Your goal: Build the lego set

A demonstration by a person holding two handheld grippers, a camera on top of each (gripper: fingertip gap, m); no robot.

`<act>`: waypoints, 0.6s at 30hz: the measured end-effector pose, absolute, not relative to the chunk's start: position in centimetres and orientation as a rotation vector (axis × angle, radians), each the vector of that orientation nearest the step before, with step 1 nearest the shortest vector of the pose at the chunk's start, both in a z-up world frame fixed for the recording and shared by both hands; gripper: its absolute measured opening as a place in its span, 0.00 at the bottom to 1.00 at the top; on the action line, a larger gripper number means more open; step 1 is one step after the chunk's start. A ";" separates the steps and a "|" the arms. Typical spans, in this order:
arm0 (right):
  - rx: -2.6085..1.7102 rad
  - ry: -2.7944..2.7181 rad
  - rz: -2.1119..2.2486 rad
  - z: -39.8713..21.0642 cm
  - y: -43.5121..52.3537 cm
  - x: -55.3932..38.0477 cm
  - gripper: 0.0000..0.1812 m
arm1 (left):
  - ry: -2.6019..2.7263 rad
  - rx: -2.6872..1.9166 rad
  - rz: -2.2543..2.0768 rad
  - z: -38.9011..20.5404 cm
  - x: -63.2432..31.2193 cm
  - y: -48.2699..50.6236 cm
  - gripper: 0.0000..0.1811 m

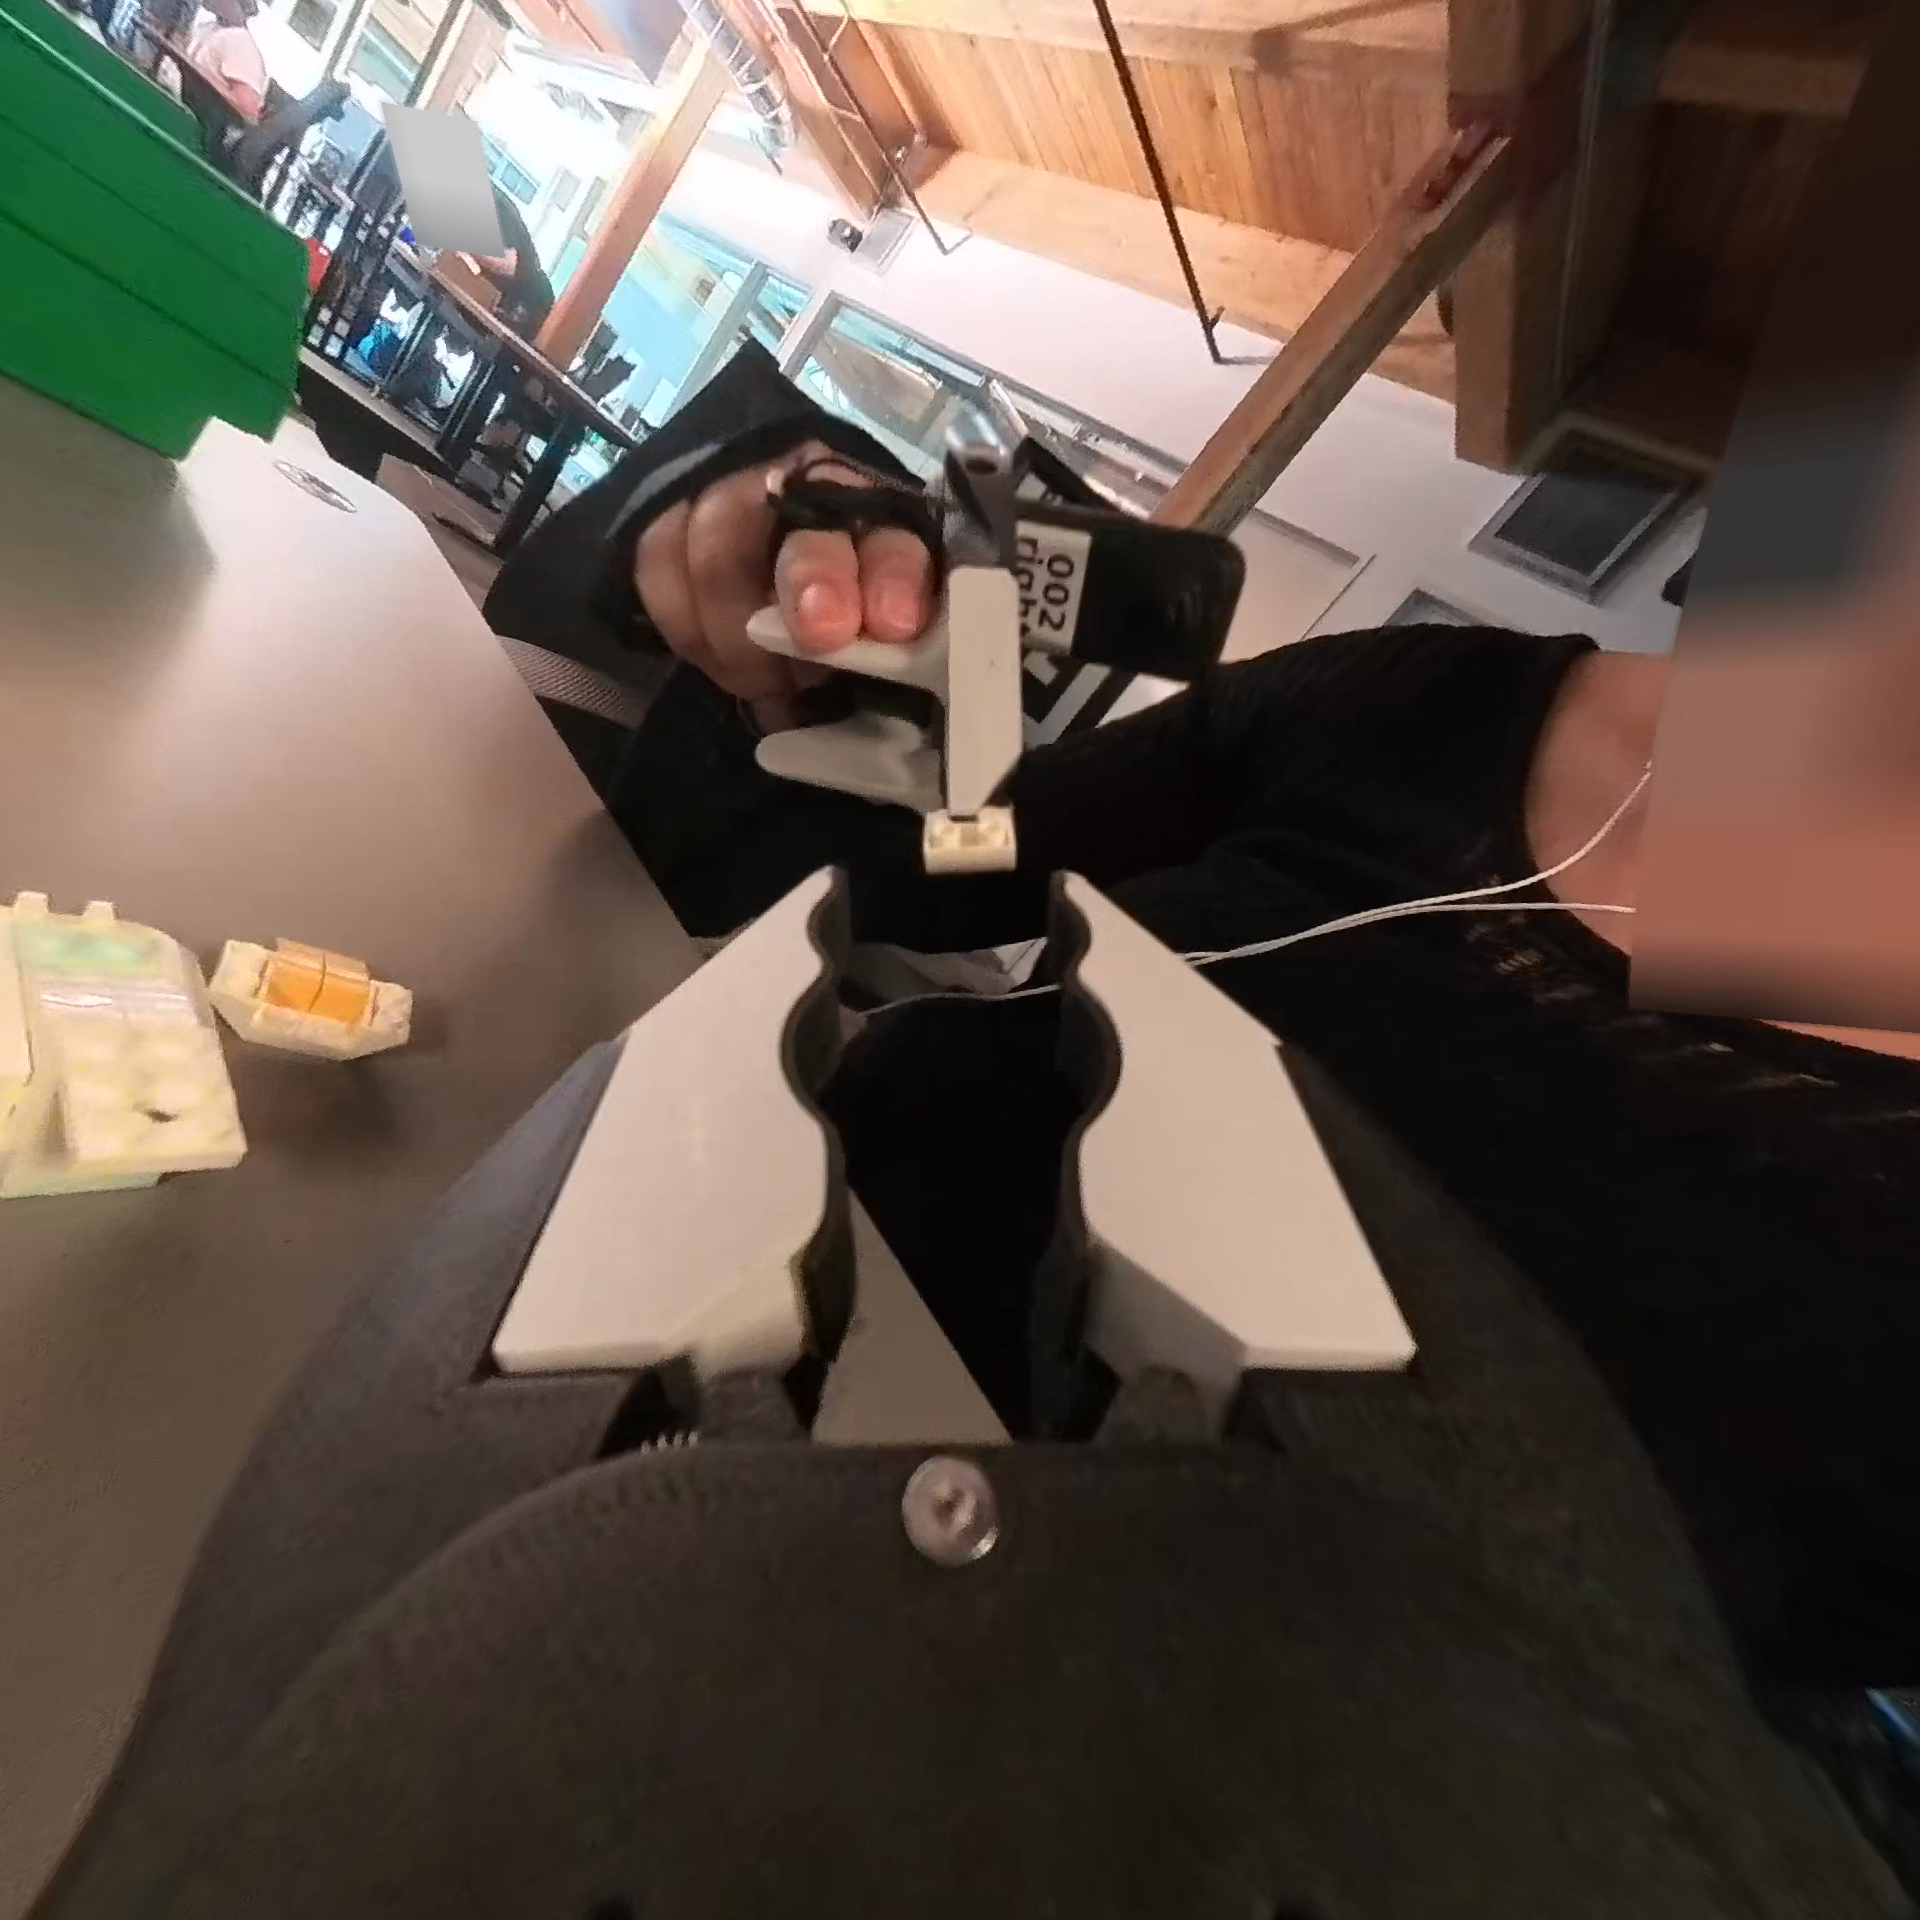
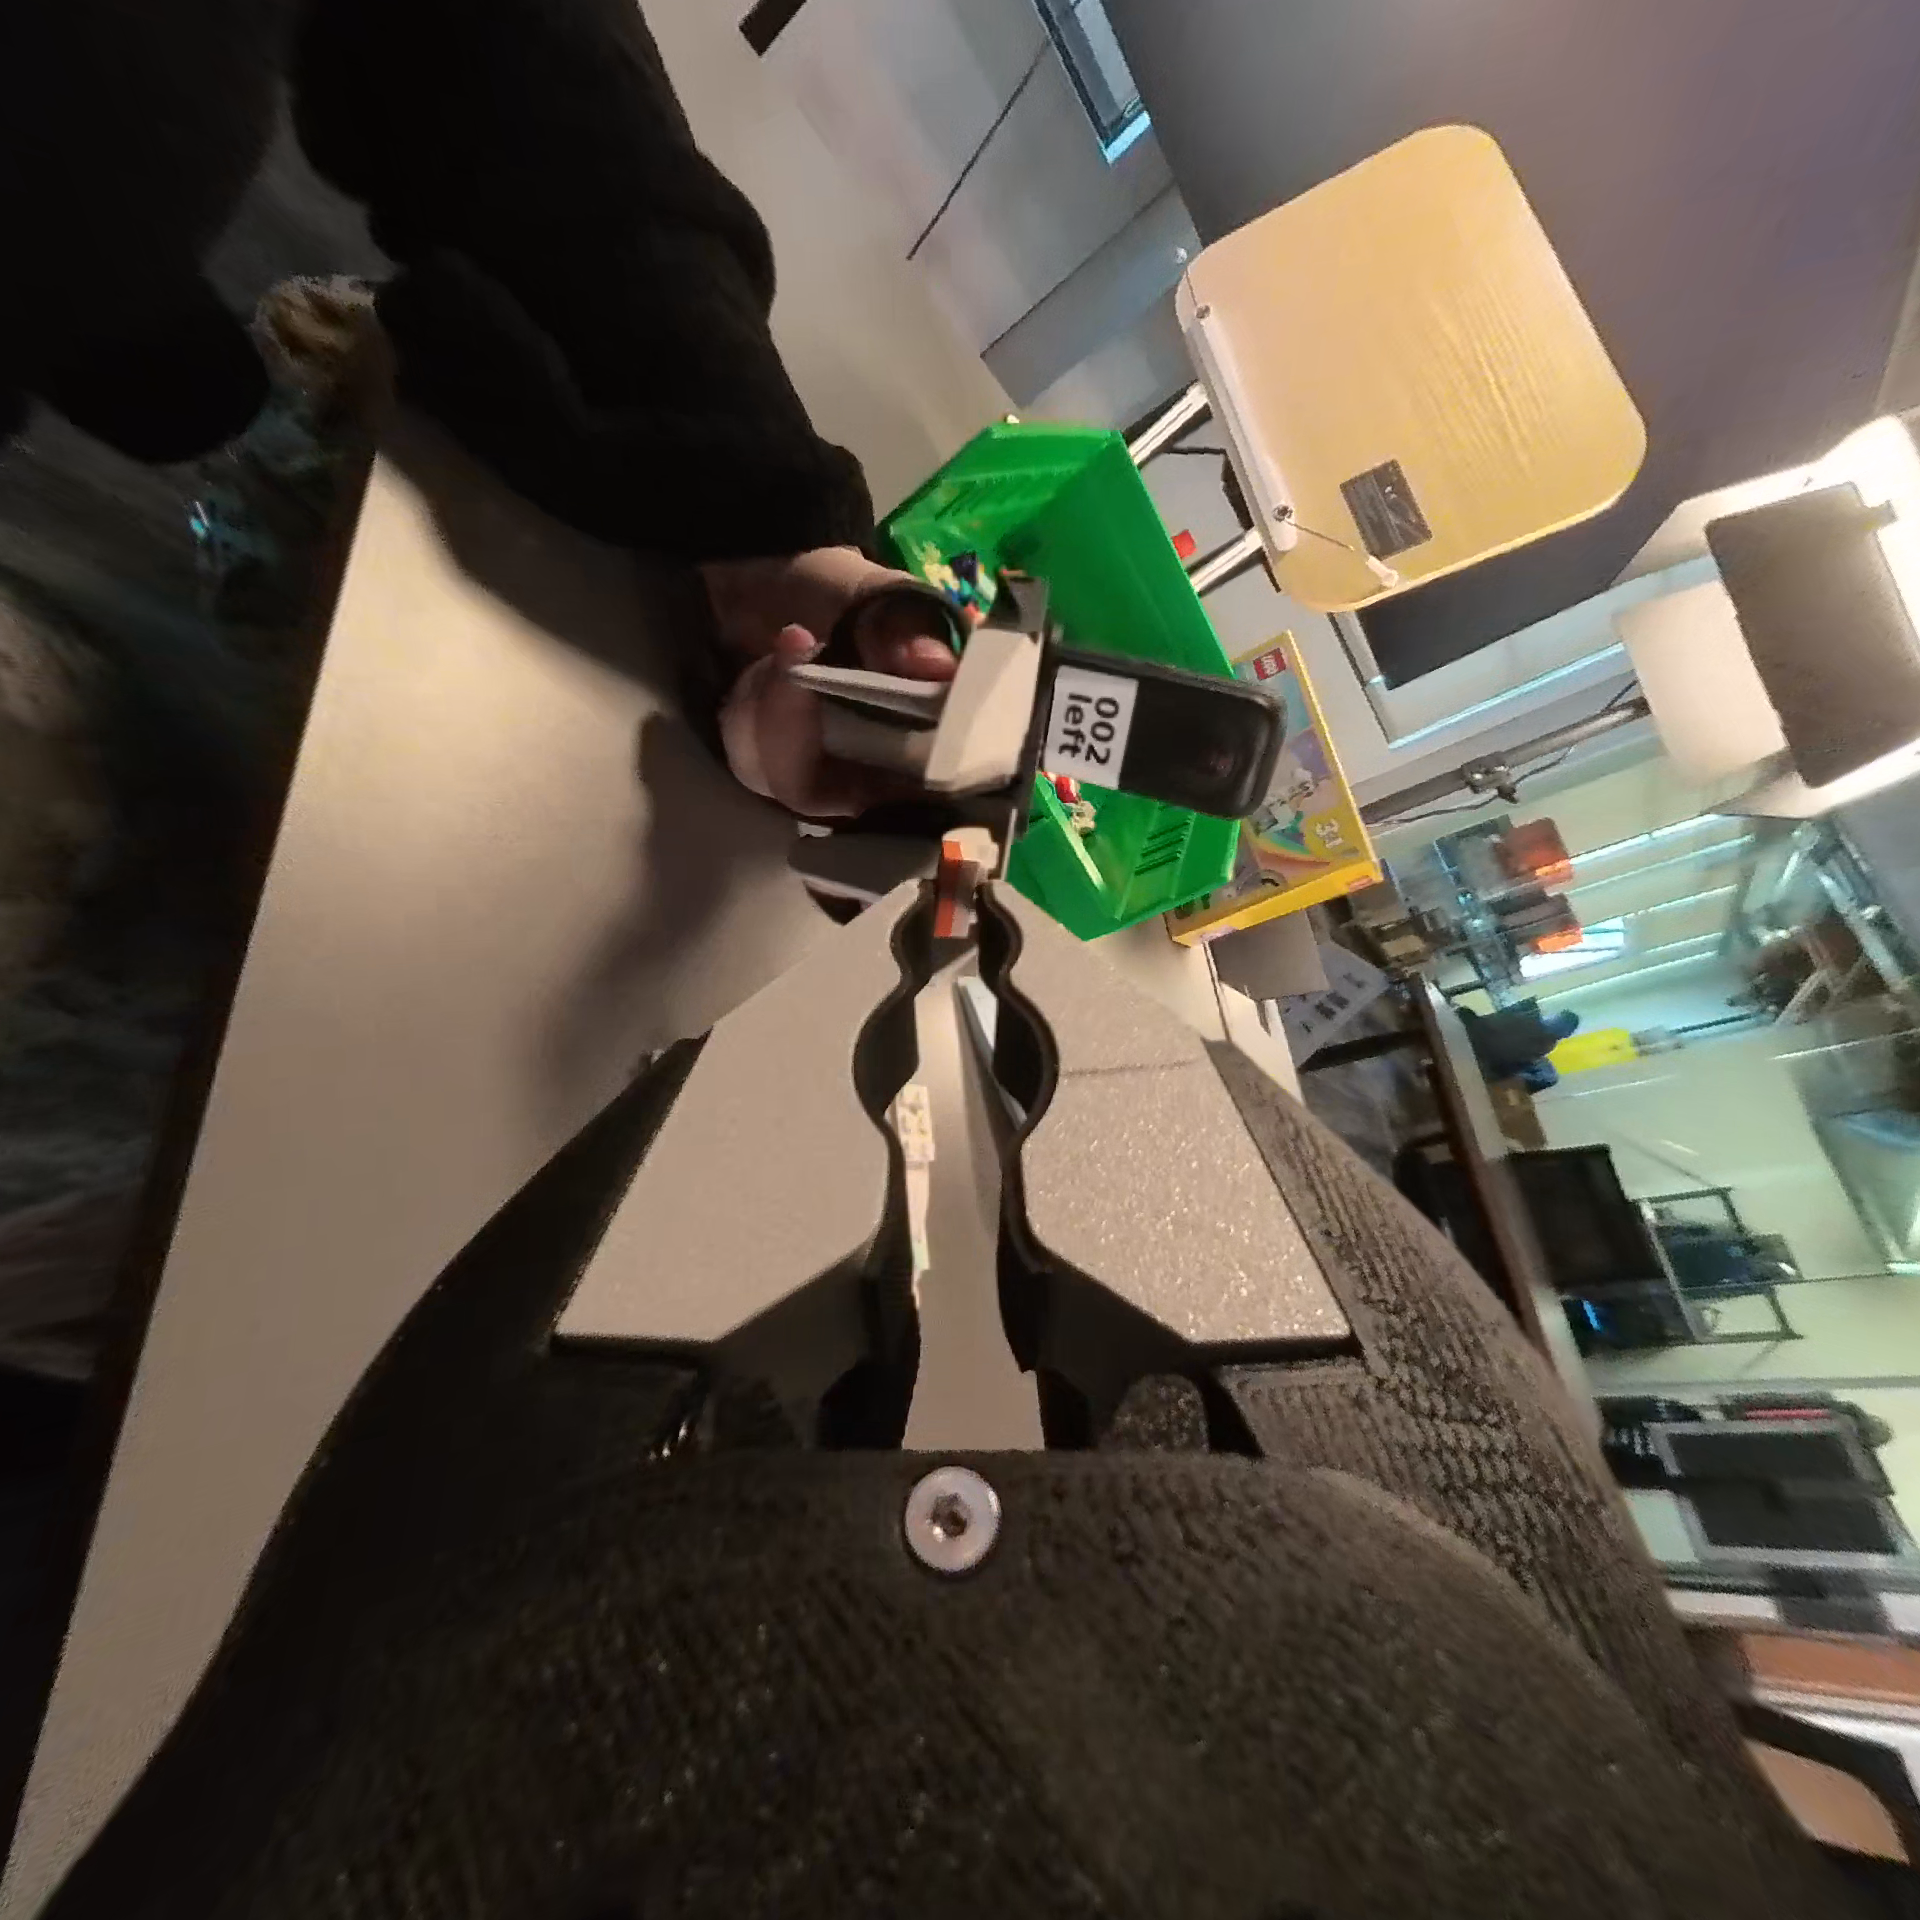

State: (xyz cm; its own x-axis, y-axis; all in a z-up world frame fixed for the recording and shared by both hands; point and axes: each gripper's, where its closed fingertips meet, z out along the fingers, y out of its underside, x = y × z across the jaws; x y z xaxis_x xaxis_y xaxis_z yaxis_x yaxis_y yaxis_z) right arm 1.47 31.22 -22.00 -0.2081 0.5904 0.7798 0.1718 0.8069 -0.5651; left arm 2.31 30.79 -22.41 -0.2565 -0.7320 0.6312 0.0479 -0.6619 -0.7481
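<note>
My right gripper (image 2: 954,914) is shut on a small white and red-orange brick (image 2: 953,896) at its fingertips, held up in the air. In the left wrist view the same brick (image 1: 969,842) shows its white underside at the tip of the right gripper (image 1: 971,812). My left gripper (image 1: 951,899) is open and empty, its fingertips just short of the brick, one to each side. In the right wrist view the left gripper (image 2: 977,836) shows edge-on right behind the brick. A white built assembly (image 1: 104,1049) and a small white and orange assembly (image 1: 312,1000) lie on the table.
A green bin (image 2: 1101,644) with loose bricks stands on the grey table (image 2: 468,831), and also shows in the left wrist view (image 1: 135,260). A yellow set box (image 2: 1299,800) sits behind it. A white brick strip (image 2: 914,1164) lies below my right gripper. My left and right fingertips are right by each other.
</note>
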 end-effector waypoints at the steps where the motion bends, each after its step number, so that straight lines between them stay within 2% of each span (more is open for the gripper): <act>1: -0.582 -1.769 0.413 -22.1 31.2 1.4 0.03 | 0.829 -1.467 -1.981 -22.2 2.1 30.9 0.19; 5: -0.565 -1.761 0.405 -22.0 31.0 1.3 0.03 | 0.834 -1.416 -2.027 -21.7 1.7 30.6 0.11; 10: -0.544 -1.763 0.397 -21.9 30.7 1.2 0.03 | 0.825 -1.404 -2.055 -21.5 1.6 30.6 0.14; 13: -0.536 -1.765 0.400 -21.8 30.5 1.2 0.03 | 0.835 -1.395 -2.067 -21.5 1.5 30.5 0.09; 18: -0.546 -1.757 0.404 -21.9 30.6 1.2 0.03 | 0.855 -1.393 -2.018 -21.6 1.6 30.5 0.08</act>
